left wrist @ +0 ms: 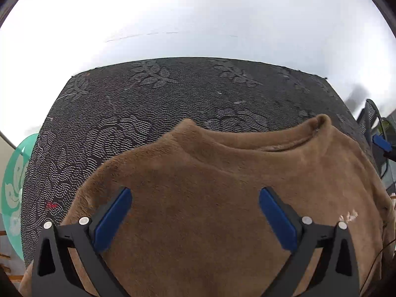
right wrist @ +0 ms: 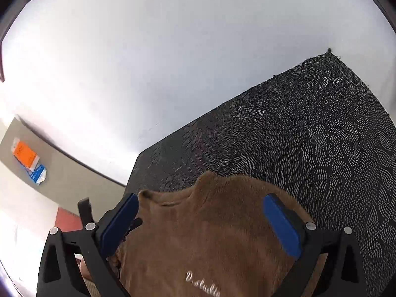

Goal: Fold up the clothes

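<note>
**Both hand-held grippers over the brown top, nothing gripped**

My left hand-held gripper (left wrist: 195, 195) hangs above the soft brown fleece top (left wrist: 222, 198), jaws spread wide, blue pads (left wrist: 112, 219) well apart and nothing between them. The top lies spread on the black cloth with a pale dotted floral pattern (left wrist: 148, 104) that covers the white worktop (left wrist: 198, 24); its neckline (left wrist: 284, 146) points away from me.

My right hand-held gripper (right wrist: 200, 200) is likewise wide open over the same top (right wrist: 210, 235), holding nothing. White embroidered lettering (right wrist: 203, 283) shows on the fabric near the bottom edge of the right wrist view. To the left lie an orange packet (right wrist: 24, 154) and a blue one (right wrist: 38, 173), well apart from the top.
</note>
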`<act>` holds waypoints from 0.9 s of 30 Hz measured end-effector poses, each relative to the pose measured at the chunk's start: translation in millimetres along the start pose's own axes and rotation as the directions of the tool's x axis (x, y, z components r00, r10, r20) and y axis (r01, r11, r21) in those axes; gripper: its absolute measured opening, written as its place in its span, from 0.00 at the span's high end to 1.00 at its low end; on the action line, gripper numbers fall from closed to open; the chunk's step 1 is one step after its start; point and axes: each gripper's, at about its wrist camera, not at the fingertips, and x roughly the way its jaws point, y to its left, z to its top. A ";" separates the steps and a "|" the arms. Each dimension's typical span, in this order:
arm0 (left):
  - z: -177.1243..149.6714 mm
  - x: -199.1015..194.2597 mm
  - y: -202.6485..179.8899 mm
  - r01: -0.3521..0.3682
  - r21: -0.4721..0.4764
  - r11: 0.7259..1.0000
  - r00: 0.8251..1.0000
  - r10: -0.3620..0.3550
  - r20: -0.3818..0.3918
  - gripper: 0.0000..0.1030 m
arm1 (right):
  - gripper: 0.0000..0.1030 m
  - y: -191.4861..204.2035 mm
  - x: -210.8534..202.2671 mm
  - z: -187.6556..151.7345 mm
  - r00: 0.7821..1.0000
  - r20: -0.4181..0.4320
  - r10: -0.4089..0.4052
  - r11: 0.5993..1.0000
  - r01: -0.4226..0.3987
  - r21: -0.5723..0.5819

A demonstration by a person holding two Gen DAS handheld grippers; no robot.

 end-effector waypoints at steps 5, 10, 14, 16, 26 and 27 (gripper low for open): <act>-27.2 -26.8 -75.8 0.121 0.180 0.976 0.992 -0.115 -0.043 0.00 | 0.00 16.0 -9.0 -78.7 0.972 -0.197 -0.129 0.987 0.107 -0.119; -63.0 -33.8 -125.2 0.116 0.324 0.939 0.989 -0.080 -0.120 0.00 | 0.01 -12.6 -25.7 -119.9 0.935 -0.191 -0.299 0.947 0.266 -0.180; -86.6 -45.2 -141.9 0.097 0.385 0.918 0.989 -0.048 -0.137 0.00 | 0.01 22.3 -57.1 -142.1 0.935 -0.161 -0.316 0.919 0.260 -0.295; -95.5 -57.4 -145.8 0.100 0.394 0.914 0.990 -0.052 -0.130 0.00 | 0.01 56.4 -63.5 -170.2 0.923 -0.182 -0.339 0.858 0.223 -0.463; -136.0 -95.3 -173.5 0.142 0.437 0.888 0.987 -0.095 -0.128 0.00 | 0.01 105.5 -86.8 -334.5 0.762 -0.324 -0.560 0.593 0.096 -0.799; -140.5 -97.5 -177.0 0.152 0.442 0.884 0.986 -0.104 -0.132 0.00 | 0.01 97.9 -98.0 -339.6 0.764 -0.317 -0.562 0.613 0.127 -0.780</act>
